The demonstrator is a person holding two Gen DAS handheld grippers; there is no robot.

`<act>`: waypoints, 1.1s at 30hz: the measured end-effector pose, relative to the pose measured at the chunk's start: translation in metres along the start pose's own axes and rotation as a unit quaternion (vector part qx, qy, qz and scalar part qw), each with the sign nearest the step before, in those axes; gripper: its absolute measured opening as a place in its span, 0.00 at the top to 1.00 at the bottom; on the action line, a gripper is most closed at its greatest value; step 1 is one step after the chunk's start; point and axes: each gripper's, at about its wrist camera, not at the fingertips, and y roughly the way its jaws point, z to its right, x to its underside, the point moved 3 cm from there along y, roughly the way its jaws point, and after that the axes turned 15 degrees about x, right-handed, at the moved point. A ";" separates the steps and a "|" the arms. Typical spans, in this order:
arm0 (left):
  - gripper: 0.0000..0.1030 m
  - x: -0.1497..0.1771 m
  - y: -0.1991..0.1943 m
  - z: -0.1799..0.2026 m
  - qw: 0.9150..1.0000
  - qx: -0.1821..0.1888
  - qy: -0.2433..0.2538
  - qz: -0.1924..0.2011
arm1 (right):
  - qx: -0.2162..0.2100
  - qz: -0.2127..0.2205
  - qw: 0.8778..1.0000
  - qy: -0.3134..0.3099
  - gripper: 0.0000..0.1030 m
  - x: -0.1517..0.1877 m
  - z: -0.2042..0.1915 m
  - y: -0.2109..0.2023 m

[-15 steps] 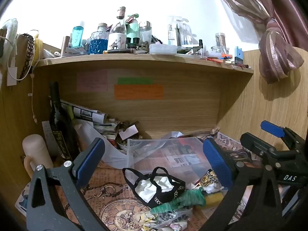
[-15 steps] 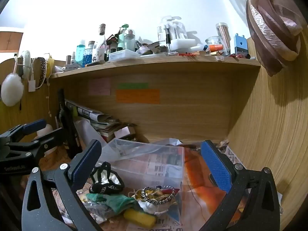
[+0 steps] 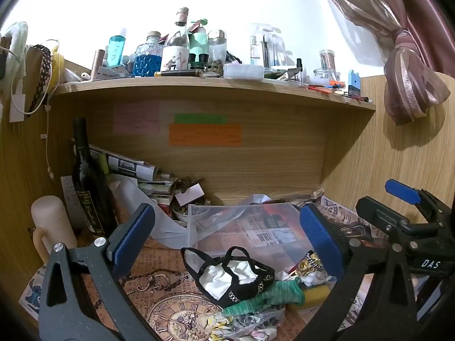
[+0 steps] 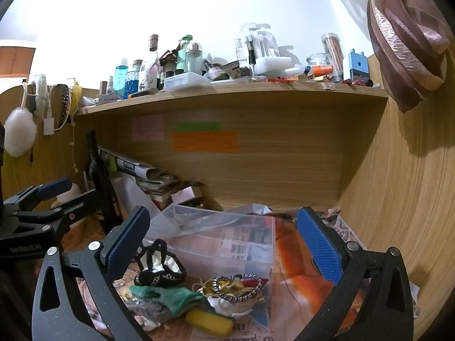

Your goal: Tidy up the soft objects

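Note:
A heap of soft things lies on the desk in front of a clear plastic box (image 3: 244, 227) (image 4: 221, 236): a black and white face mask (image 3: 230, 278) (image 4: 159, 267), a green cloth (image 3: 270, 295) (image 4: 170, 298), a yellow sponge (image 3: 312, 292) (image 4: 207, 322), and a beaded band on white cloth (image 4: 236, 284) (image 3: 310, 264). My left gripper (image 3: 227, 241) is open and empty above the mask. My right gripper (image 4: 224, 244) is open and empty above the heap; it also shows in the left wrist view (image 3: 403, 221).
A dark wine bottle (image 3: 88, 187) and a cream mug (image 3: 51, 227) stand at the left. Rolled newspapers (image 3: 128, 167) and clutter lie behind the box. A shelf (image 3: 216, 85) packed with bottles runs overhead. A wooden side wall (image 4: 398, 199) and curtain (image 3: 409, 85) close the right.

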 end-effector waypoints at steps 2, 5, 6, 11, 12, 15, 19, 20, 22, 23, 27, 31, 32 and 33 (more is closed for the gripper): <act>0.00 0.000 -0.001 -0.001 1.000 0.001 -0.003 0.000 | 0.000 0.000 1.000 0.000 0.00 -0.001 -0.001 0.000; 0.00 0.000 -0.001 -0.001 1.000 0.002 -0.003 0.001 | 0.000 -0.001 1.000 0.000 0.00 -0.002 0.000 0.000; 0.00 0.000 -0.001 -0.001 1.000 0.002 -0.003 0.001 | 0.000 -0.001 1.000 0.000 0.00 -0.001 0.000 0.000; 0.00 0.000 0.000 -0.001 1.000 0.001 -0.003 0.001 | -0.001 0.000 1.000 0.000 0.00 -0.001 -0.001 0.001; 0.00 0.000 0.000 -0.001 1.000 0.001 -0.003 0.001 | -0.001 0.000 1.000 0.000 0.00 -0.001 -0.002 0.000; 0.00 0.000 0.000 -0.001 1.000 0.001 -0.003 0.001 | -0.002 0.000 1.000 0.002 0.00 -0.002 -0.002 -0.001; 0.00 0.001 0.000 -0.001 1.000 0.001 -0.003 0.001 | -0.002 0.000 1.000 0.003 0.00 -0.002 -0.002 -0.001; 0.00 0.000 0.000 -0.001 1.000 0.001 -0.003 0.001 | -0.002 0.000 1.000 0.003 0.00 -0.002 -0.002 -0.001; 0.00 0.001 0.000 -0.002 1.000 0.001 -0.003 0.001 | -0.003 0.000 1.000 0.004 0.00 -0.002 -0.002 -0.001; 0.00 0.000 -0.001 -0.001 1.000 0.001 -0.003 0.001 | -0.003 0.000 1.000 0.004 0.00 -0.002 -0.002 -0.001; 0.00 0.001 0.000 -0.002 1.000 0.001 -0.003 0.001 | -0.003 0.000 1.000 0.005 0.00 -0.003 -0.002 -0.001; 0.00 0.001 -0.001 -0.002 1.000 0.002 -0.003 0.000 | -0.003 0.000 1.000 0.005 0.00 -0.002 -0.002 -0.001; 0.00 0.000 -0.001 -0.002 1.000 0.002 -0.003 0.001 | -0.003 0.000 1.000 0.005 0.00 -0.003 -0.003 -0.002; 0.00 0.001 -0.001 -0.002 1.000 0.002 -0.003 0.001 | -0.003 0.000 1.000 0.005 0.00 -0.003 -0.002 -0.001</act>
